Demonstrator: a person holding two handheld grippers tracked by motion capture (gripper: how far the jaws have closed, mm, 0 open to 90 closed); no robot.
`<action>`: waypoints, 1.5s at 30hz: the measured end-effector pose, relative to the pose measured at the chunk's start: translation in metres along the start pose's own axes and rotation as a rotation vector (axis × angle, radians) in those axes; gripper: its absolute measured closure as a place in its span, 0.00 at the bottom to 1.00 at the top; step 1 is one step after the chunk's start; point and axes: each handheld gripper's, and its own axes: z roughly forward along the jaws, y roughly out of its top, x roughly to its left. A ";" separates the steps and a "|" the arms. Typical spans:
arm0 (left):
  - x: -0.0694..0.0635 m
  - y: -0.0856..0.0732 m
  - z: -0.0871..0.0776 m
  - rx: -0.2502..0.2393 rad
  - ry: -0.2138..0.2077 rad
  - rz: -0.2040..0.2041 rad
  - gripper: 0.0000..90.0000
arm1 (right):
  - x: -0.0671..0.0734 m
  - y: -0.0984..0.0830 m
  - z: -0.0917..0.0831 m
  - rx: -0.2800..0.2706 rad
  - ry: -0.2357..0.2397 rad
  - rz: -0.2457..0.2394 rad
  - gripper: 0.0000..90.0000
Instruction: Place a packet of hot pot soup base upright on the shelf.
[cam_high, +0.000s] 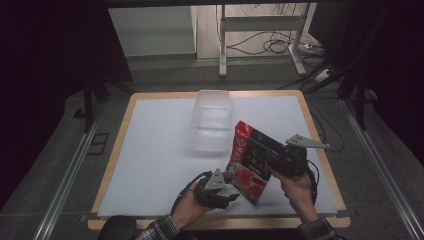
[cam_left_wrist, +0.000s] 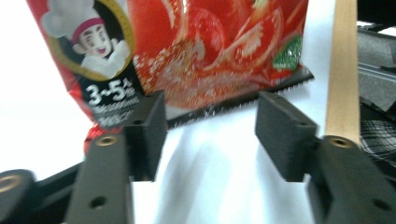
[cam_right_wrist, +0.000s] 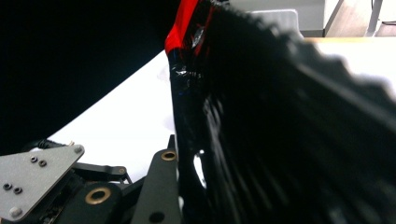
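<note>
A red and black food pouch (cam_high: 250, 160) with a cartoon chef and tomatoes printed on it hangs tilted above the white mat. My right gripper (cam_high: 272, 159) is shut on its right side; in the right gripper view the pouch (cam_right_wrist: 280, 116) lies flat against the one jaw that shows and hides the other. My left gripper (cam_high: 231, 181) sits at the pouch's lower left corner. In the left gripper view its jaws (cam_left_wrist: 210, 121) stand open, and the pouch's serrated bottom edge (cam_left_wrist: 210, 51) hangs just beyond the pads without touching them.
A clear plastic container (cam_high: 214, 120) stands at the back middle of the white mat (cam_high: 150, 150). The wooden table edge (cam_left_wrist: 343, 70) runs close on the right. The left gripper's grey plate (cam_right_wrist: 32, 182) lies low beside the pouch.
</note>
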 end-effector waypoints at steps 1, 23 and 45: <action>0.000 -0.001 -0.004 -0.010 0.003 -0.013 0.37 | -0.002 0.002 -0.001 -0.005 0.002 0.006 0.83; 0.007 -0.020 -0.041 -0.017 0.036 -0.128 0.12 | -0.024 0.030 -0.017 -0.058 0.038 0.047 0.83; 0.008 -0.037 -0.064 0.001 0.104 -0.139 0.01 | -0.043 0.073 -0.008 -0.116 -0.012 0.063 0.82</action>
